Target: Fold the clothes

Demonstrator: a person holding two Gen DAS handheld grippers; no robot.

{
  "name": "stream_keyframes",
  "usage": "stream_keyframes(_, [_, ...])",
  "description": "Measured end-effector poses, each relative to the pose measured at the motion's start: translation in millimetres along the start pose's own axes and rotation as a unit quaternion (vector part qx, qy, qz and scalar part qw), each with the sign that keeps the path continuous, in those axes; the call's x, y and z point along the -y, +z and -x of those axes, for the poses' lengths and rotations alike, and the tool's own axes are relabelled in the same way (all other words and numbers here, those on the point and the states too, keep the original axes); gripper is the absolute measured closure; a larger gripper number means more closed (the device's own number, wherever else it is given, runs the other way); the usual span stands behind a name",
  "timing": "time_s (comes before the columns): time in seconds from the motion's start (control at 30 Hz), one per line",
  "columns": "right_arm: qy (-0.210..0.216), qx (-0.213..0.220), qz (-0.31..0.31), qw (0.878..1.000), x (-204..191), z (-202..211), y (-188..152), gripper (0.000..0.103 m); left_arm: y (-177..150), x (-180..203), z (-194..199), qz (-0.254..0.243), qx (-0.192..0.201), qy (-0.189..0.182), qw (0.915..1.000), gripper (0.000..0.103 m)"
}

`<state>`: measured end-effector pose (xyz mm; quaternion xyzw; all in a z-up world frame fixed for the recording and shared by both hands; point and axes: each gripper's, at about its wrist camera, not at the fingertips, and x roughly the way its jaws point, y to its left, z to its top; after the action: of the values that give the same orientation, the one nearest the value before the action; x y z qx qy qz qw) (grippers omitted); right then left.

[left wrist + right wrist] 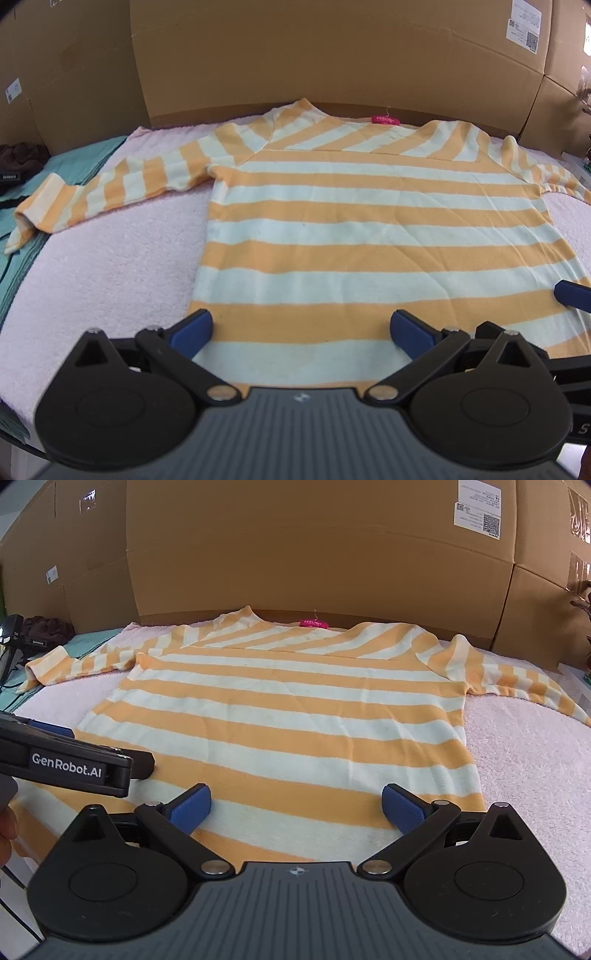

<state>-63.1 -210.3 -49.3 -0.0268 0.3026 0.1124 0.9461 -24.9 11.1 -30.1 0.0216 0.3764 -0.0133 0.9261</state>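
Lying flat: 1 striped sweater (369,229), 2 sleeves out; 2 grippers wide apart.

Striped sweater (369,229): 1, orange/cream, w/ 2 sleeves
Pink neck tag (385,120): 1
Pink towel (110,266): 1, under sweater
Teal cloth (79,158): 1, far left
Brown bundle (44,627): 1, blurred, can't ID
Cardboard boxes (295,55): approx. 4 behind, exact no. unclear
Shipping labels (478,515): 2 in right view
Grippers: 2, left gripper (301,328), right gripper (295,803); each 2 blue pads, jaws wide apart
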Motion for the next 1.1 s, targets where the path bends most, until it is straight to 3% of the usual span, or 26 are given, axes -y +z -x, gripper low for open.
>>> stream_keyframes(0.1, [-0.004,-0.002,-0.013,1.000,11,5,0,0.002,-5,-1,12,-0.024,0.035,0.004,0.9991,0.001])
stream_keyframes(0.23, [0.041,0.013,-0.065,0.997,20,18,4,0.002,-15,-21,13,-0.022,0.030,0.033,0.9987,0.001])
stream_keyframes(0.37, [0.086,0.028,-0.117,0.989,30,30,8,0.002,-25,-39,26,0.016,0.031,-0.016,0.9992,0.001])
stream_keyframes(0.5, [0.131,0.042,-0.169,0.976,40,42,12,0.002,-30,-12,43,-0.012,0.053,-0.077,0.9955,0.001])
stream_keyframes(0.57, [0.124,0.018,-0.143,0.982,26,32,12,0.004,-36,0,42,-0.047,0.059,-0.053,0.9957,0.001])
stream_keyframes(0.63, [0.088,-0.006,-0.119,0.989,26,23,7,0.010,-43,6,39,-0.075,0.062,-0.020,0.9950,0.001])
stream_keyframes(0.77, [0.078,0.016,-0.137,0.987,66,41,-2,0.021,-49,-31,36,-0.029,0.050,-0.033,0.9978,0.001])
stream_keyframes(0.87, [0.073,0.019,-0.156,0.985,84,47,-6,0.022,-54,-54,37,0.003,0.059,-0.058,0.9966,0.001])
stream_keyframes(0.97, [0.074,0.024,-0.135,0.988,74,44,-9,0.014,-52,-59,39,0.003,0.057,-0.041,0.9975,0.001])
stream_keyframes(1.03, [0.069,0.023,-0.092,0.993,56,39,-11,0.000,-47,-59,42,0.005,0.063,-0.040,0.9972,0.001])
stream_keyframes(1.07, [0.057,0.024,-0.067,0.996,48,38,-13,0.000,-44,-59,44,0.006,0.069,-0.048,0.9965,0.001])
stream_keyframes(1.1, [0.046,0.025,-0.045,0.998,43,37,-15,0.000,-43,-63,49,0.007,0.084,-0.084,0.9929,0.001])
